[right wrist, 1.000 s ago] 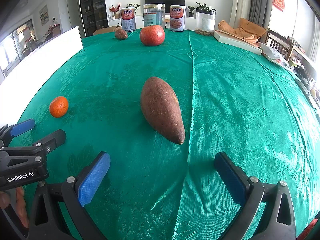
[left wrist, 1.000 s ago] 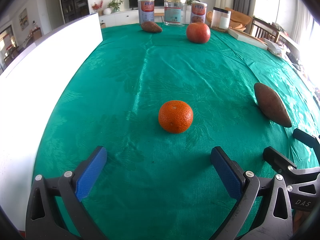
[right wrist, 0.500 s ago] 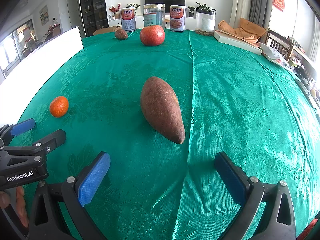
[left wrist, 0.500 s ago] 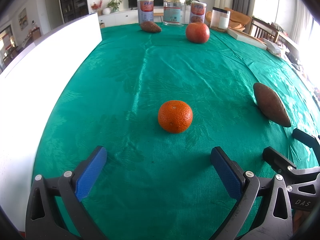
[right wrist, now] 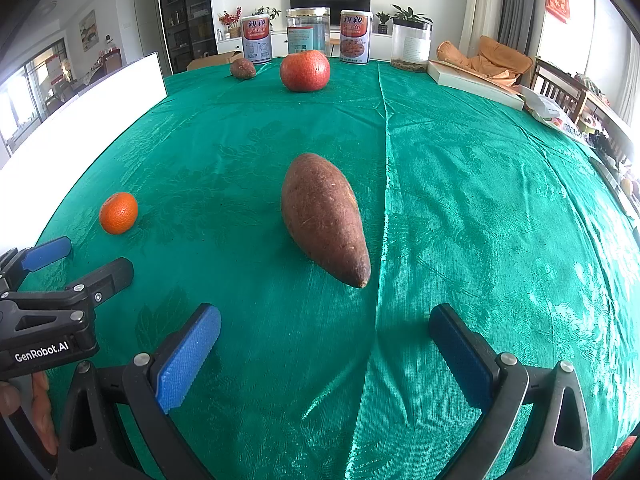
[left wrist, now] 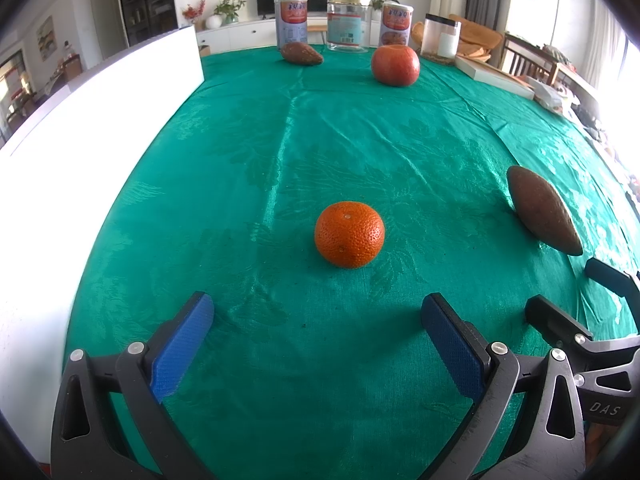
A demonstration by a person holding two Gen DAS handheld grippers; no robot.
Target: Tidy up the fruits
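A small orange [left wrist: 349,234] lies on the green tablecloth just ahead of my left gripper [left wrist: 318,310], which is open and empty. It also shows at the left in the right wrist view [right wrist: 118,213]. A brown sweet potato [right wrist: 323,216] lies just ahead of my right gripper [right wrist: 325,322], which is open and empty; it shows at the right in the left wrist view [left wrist: 541,210]. A large red-orange fruit [right wrist: 305,70] and a smaller sweet potato [right wrist: 243,68] lie at the far end.
A white board [left wrist: 80,128] stands along the table's left side. Two cans [right wrist: 256,39], a clear jar [right wrist: 308,30] and another jar [right wrist: 411,45] stand at the far edge. A flat box [right wrist: 474,82] and clutter lie at the far right.
The left gripper has crept slightly forward; the orange looks a little nearer. The right gripper has hardly moved.
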